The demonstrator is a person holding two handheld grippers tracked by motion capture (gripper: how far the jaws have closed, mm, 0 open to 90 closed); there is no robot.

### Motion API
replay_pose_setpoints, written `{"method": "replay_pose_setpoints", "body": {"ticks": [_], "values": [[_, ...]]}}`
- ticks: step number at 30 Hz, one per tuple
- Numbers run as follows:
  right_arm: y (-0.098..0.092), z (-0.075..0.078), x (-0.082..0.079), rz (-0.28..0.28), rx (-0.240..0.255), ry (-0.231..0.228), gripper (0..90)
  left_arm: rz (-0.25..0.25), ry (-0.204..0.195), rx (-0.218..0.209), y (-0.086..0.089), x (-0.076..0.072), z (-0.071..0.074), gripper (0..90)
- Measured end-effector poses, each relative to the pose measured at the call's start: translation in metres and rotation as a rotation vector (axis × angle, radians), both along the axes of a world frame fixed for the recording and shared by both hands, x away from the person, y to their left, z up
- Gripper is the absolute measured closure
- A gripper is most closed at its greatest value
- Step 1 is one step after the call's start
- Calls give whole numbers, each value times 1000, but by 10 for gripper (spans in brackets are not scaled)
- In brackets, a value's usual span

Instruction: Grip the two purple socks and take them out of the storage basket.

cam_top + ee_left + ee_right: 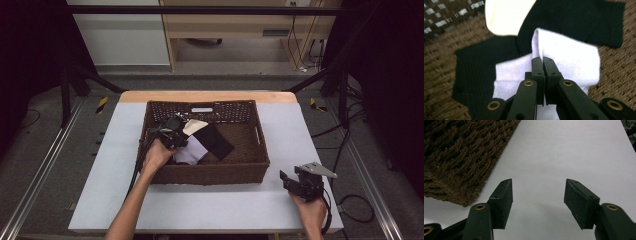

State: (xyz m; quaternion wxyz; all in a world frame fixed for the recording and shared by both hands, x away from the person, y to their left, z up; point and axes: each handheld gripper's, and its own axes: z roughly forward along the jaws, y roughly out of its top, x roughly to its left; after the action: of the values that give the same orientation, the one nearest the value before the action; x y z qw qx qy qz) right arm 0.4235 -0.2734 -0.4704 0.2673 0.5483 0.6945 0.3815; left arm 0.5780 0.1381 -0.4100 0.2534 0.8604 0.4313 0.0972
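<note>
The left forearm rises from the bottom edge toward the frame's centre-left, its hand wrapped around the left gripper [172, 134], whose jaws are pressed together on a pinched fold of white cloth [564, 60]. At lower right, the right hand holds the right gripper [292, 180] with its jaws spread wide, nothing between them.

Table [215, 205]: white top, pale wood edge along far side.
Floor [55, 165]: grey, metal rails left and right, yellow-black tape marks.
Furniture: light wood desk [240, 25] beyond table.
Cables [350, 150]: black, at right.
Sides: dark.
</note>
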Motion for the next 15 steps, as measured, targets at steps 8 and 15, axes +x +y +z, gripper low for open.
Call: {"method": "replay_pose_setpoints", "body": {"ticks": [8, 15], "values": [[-2, 0, -1, -9, 6, -2, 411, -19, -188, -111, 9, -13, 18, 884], [-2, 1, -2, -6, 12, -7, 422, -1, -312, -186, 15, -23, 30, 885]]}}
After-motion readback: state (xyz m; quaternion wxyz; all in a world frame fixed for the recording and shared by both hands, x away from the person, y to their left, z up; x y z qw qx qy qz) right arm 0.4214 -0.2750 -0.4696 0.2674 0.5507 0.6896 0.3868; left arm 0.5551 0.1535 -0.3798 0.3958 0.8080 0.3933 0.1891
